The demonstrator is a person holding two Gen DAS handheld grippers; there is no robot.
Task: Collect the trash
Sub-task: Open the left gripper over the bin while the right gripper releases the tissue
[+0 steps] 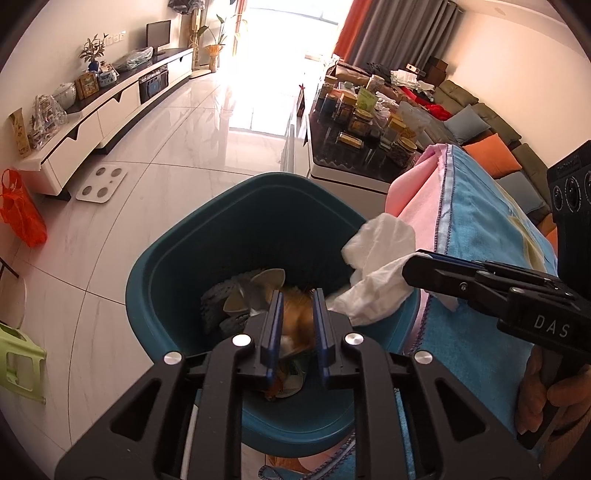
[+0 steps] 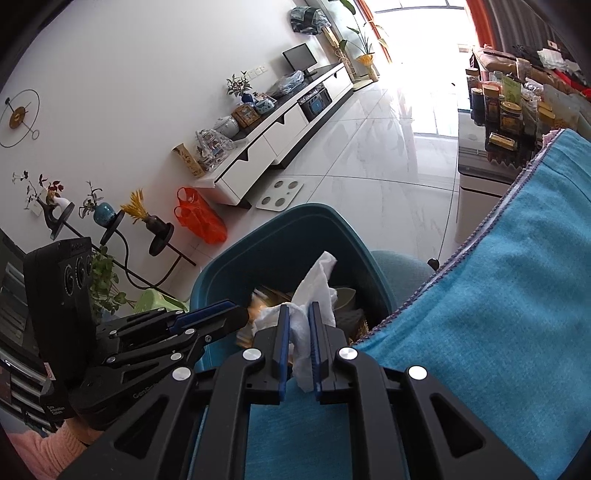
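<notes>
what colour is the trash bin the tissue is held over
Dark teal, inside and out. The trash bin shows best in the left wrist view, below the white tissue.

The floor [image 1: 155,155] is shiny white tile; a long low white cabinet [image 1: 110,107] stands by the white wall [image 2: 129,74]; bright light pours through the big window [image 1: 288,33]; grey and orange curtains [image 1: 391,29] hang beside it; a green sofa [image 1: 491,118] holds cushions.
</notes>
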